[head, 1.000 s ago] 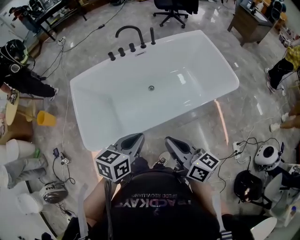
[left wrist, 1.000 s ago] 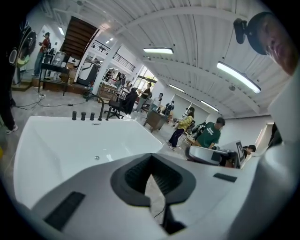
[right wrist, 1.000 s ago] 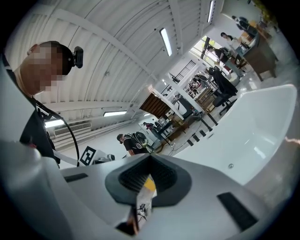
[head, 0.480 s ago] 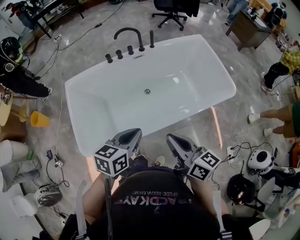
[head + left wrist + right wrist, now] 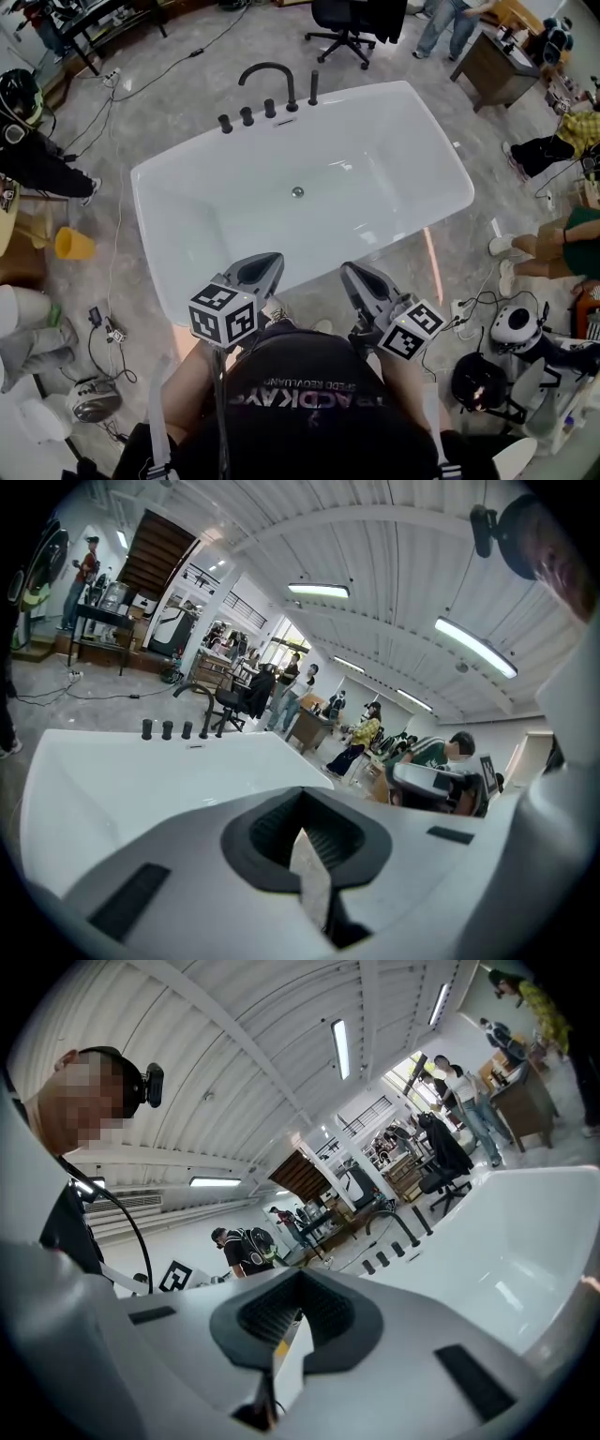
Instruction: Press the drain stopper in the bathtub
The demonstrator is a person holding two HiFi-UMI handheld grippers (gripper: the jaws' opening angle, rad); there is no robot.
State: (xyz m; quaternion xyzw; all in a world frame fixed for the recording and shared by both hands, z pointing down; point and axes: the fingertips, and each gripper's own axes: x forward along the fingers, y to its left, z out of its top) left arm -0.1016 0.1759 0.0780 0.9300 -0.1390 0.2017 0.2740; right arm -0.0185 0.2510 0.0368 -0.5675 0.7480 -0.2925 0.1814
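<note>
Well ahead, drain stopper [image 5: 297, 192] in bathtub [image 5: 192, 202], left gripper [image 5: 266, 264], right gripper [image 5: 354, 275] jaws together

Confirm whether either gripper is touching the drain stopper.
Apart. The head view shows the left gripper and right gripper held outside the near rim of the tub, with bare tub floor between them and the stopper.

Illumination is bright and even, from overhead ceiling strips [image 5: 319, 591]. Shadows are faint. The tub [image 5: 394, 141] shows small glare patches on its inner walls, and the floor [image 5: 394, 272] carries soft reflections. Both gripper views are fisheye, with black corners and strongly curved edges; their nearest surfaces are out of focus. The head view is sharp.
</note>
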